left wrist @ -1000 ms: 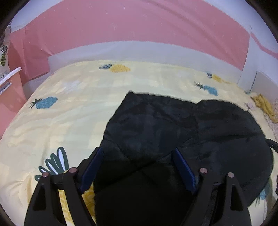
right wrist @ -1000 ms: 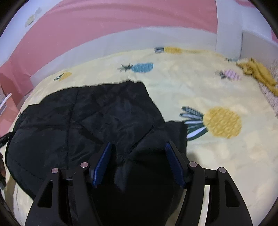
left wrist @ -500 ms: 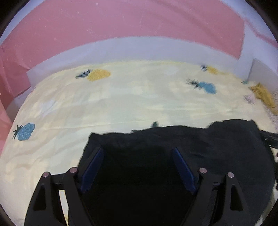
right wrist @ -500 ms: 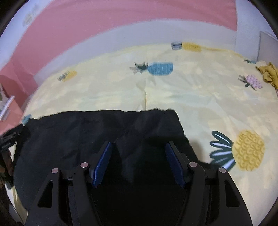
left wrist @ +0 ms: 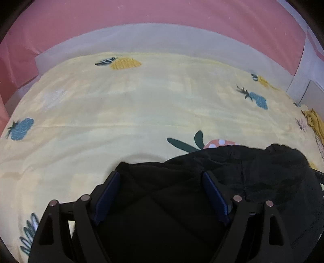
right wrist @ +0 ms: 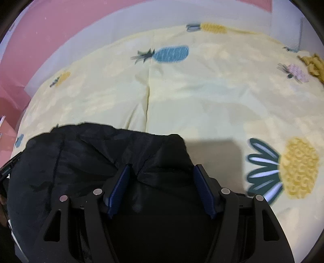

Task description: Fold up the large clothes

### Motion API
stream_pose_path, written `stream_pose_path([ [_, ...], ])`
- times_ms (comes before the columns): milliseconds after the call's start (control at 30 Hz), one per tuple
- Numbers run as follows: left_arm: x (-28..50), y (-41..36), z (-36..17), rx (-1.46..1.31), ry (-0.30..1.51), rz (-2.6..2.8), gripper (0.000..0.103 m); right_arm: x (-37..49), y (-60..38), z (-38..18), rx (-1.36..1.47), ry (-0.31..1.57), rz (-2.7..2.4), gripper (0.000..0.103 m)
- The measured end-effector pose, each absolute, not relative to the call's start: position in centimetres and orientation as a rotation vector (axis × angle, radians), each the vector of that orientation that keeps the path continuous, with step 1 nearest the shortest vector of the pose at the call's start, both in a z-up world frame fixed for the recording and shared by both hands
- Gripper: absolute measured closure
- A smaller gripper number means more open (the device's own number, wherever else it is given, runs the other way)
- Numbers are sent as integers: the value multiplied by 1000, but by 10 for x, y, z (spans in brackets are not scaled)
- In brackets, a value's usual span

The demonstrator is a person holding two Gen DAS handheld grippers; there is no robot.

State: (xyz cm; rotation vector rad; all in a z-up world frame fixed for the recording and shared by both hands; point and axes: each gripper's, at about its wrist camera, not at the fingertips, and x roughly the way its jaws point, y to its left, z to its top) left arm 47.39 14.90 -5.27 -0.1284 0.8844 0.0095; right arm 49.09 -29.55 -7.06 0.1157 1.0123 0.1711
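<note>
A big black jacket [left wrist: 243, 174] lies bunched up on a yellow bed sheet [left wrist: 121, 113] with pineapple pictures. The left claw [left wrist: 162, 194] has its blue fingers [left wrist: 107, 194] spread apart, with black cloth between them. The right claw [right wrist: 162, 190] is spread apart too, and black cloth sits between its fingers [right wrist: 203, 190]. A pink wall [left wrist: 162, 12] is behind the bed.

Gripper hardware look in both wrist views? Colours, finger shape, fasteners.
Same build on both: left gripper and right gripper have black frames with triangular cut-outs, round silver pins at the linkage joints, and flat dark-blue pads on the fingers. No cables or markings visible.
</note>
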Motion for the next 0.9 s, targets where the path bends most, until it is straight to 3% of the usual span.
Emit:
stream_pose_path([
  [233, 388, 164, 5, -91, 687, -55, 19, 395, -317, -4, 61, 755, 232, 39],
  [433, 372, 185, -48, -157, 824, -23, 19, 373, -340, -61, 140, 901, 214, 39],
  [733, 320, 211, -28, -248, 729, 5, 19, 331, -350, -40, 167, 828, 156, 38],
  [900, 306, 231, -52, -317, 773, 16, 19, 320, -370, -61, 260, 869, 195, 38],
])
